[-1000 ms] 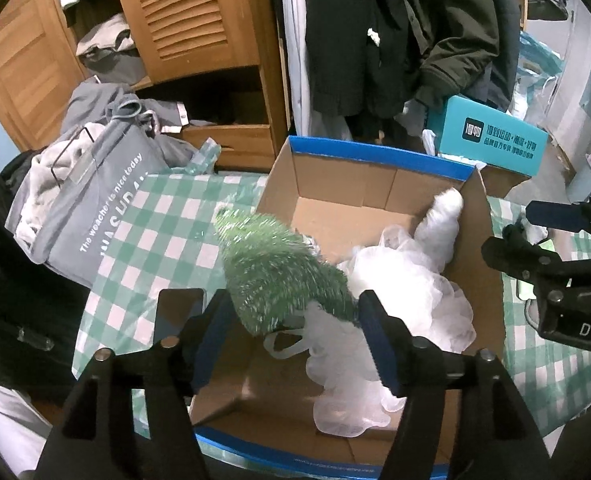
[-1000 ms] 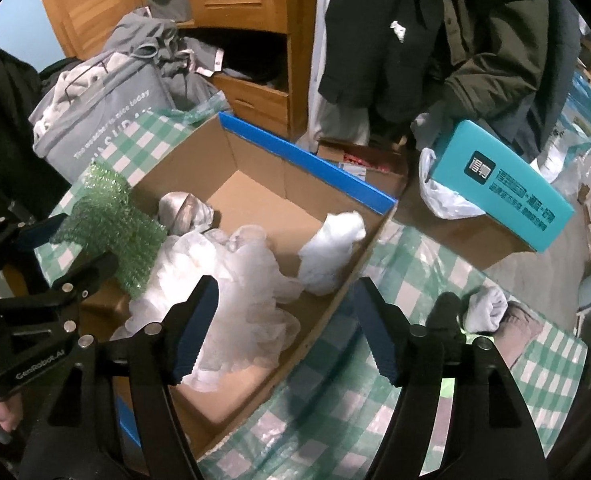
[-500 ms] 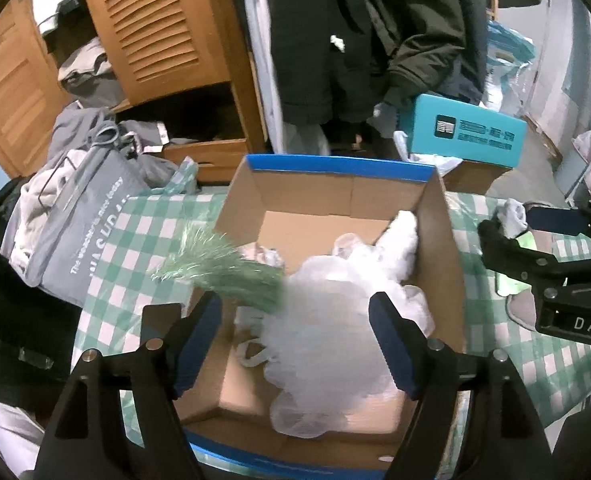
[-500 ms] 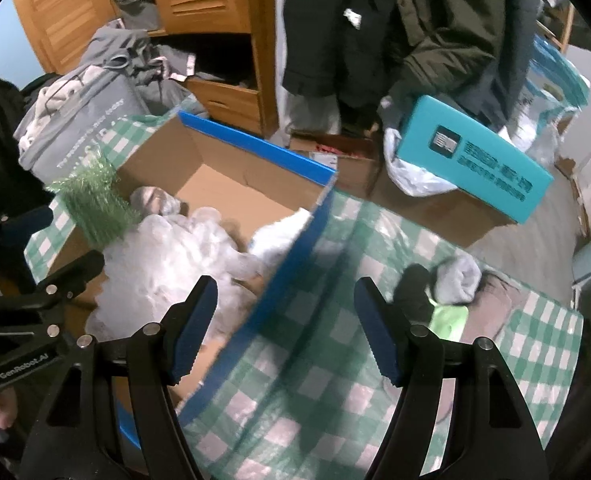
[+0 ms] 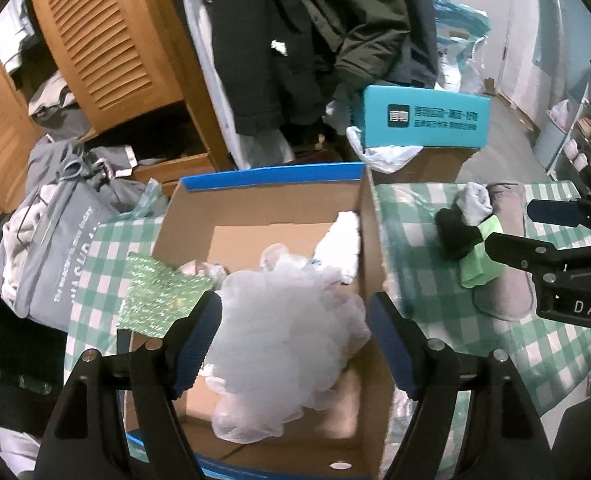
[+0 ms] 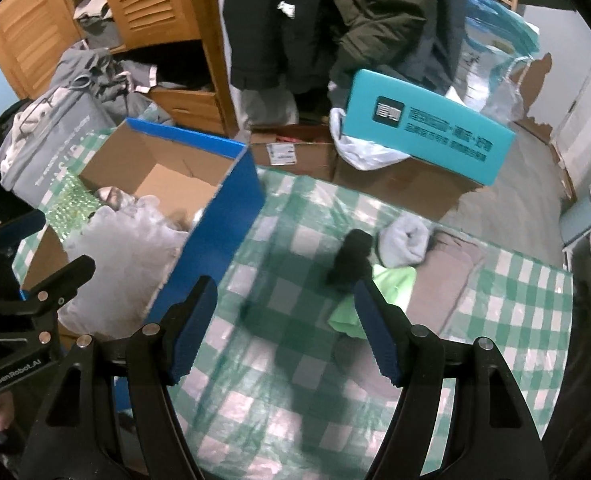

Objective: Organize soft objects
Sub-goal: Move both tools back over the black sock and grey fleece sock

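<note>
both jaws apart and empty: left gripper (image 5: 295, 340) hangs over the cardboard box (image 5: 369, 264) above the white mesh bath pouf (image 5: 291, 320), with the green bubble wrap (image 5: 159, 296) draped on the box's left wall. right gripper (image 6: 285, 324) is out over the checked bench (image 6: 295, 400) and nearer the loose pile, which lies ahead and slightly right of its jaws. black sock (image 6: 351, 260) runs long axis away from the camera, touching the rolled grey sock (image 6: 403, 246) and green cloth (image 6: 375, 292); likely next pick, right hand.
</note>
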The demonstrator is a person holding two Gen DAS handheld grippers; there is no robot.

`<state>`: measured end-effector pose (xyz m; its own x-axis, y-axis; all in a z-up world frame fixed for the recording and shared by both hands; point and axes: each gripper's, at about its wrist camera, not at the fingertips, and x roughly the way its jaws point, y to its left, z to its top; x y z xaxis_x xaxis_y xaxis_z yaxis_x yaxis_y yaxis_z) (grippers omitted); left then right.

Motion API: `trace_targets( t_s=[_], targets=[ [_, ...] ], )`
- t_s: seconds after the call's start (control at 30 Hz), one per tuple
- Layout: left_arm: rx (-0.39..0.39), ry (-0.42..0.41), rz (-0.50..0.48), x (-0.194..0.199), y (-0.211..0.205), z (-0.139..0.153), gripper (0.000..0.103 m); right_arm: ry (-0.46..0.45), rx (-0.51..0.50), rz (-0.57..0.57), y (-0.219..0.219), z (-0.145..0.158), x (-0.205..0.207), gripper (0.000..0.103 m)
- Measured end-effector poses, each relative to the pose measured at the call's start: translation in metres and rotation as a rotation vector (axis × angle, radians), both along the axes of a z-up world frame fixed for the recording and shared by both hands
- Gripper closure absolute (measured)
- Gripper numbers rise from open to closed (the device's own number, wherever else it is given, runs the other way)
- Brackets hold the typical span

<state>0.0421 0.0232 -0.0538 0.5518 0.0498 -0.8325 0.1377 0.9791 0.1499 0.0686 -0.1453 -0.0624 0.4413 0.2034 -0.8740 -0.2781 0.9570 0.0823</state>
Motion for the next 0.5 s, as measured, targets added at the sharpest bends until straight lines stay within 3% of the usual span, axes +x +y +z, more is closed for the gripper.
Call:
trace_targets(
  t_s=[0.5],
  targets=[
    [0.019, 0.022, -0.057, 0.003, -0.043, -0.008, 0.025, 0.011, -0.016, -0.092, -0.059, -0.006, -0.009, 0.031]
  ],
)
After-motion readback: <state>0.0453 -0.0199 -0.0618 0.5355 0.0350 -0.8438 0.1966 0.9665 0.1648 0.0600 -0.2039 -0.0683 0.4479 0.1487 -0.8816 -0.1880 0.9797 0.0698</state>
